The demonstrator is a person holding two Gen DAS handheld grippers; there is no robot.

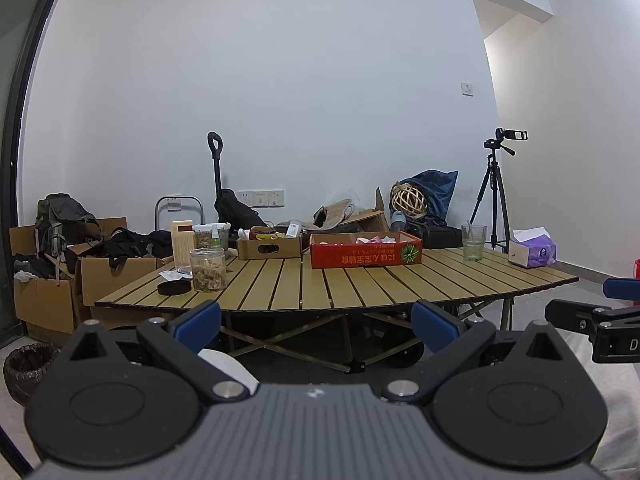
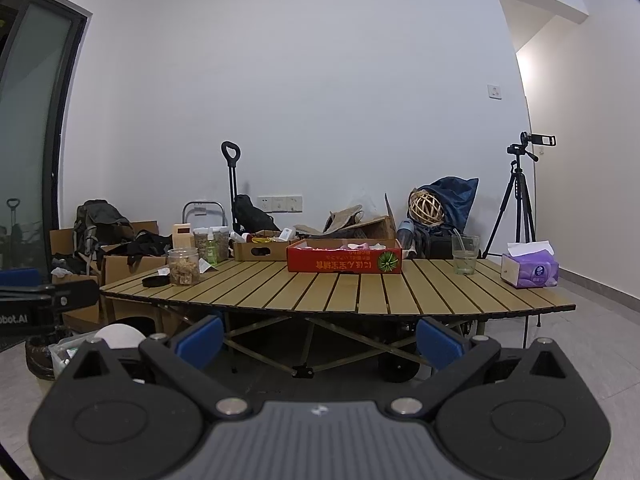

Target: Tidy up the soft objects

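A red cardboard box (image 1: 366, 255) (image 2: 344, 261) stands at the back of the slatted wooden table (image 1: 340, 288) (image 2: 340, 292), with pink and white soft items (image 1: 374, 239) (image 2: 360, 246) showing above its rim. A purple tissue pack (image 1: 534, 254) (image 2: 530, 270) lies at the table's right end. My left gripper (image 1: 316, 326) is open and empty, held well short of the table's front edge. My right gripper (image 2: 318, 338) is likewise open and empty, below and before that edge. The right gripper's body (image 1: 600, 320) shows at the right edge of the left wrist view.
On the table also stand an open jar (image 1: 208, 269) with its black lid (image 1: 174, 288) beside it, a brown box of bottles (image 1: 268, 246) and a glass (image 1: 474, 242). Cardboard boxes, bags and a backpack (image 1: 60, 220) crowd the left; a tripod (image 1: 496, 200) stands at the right.
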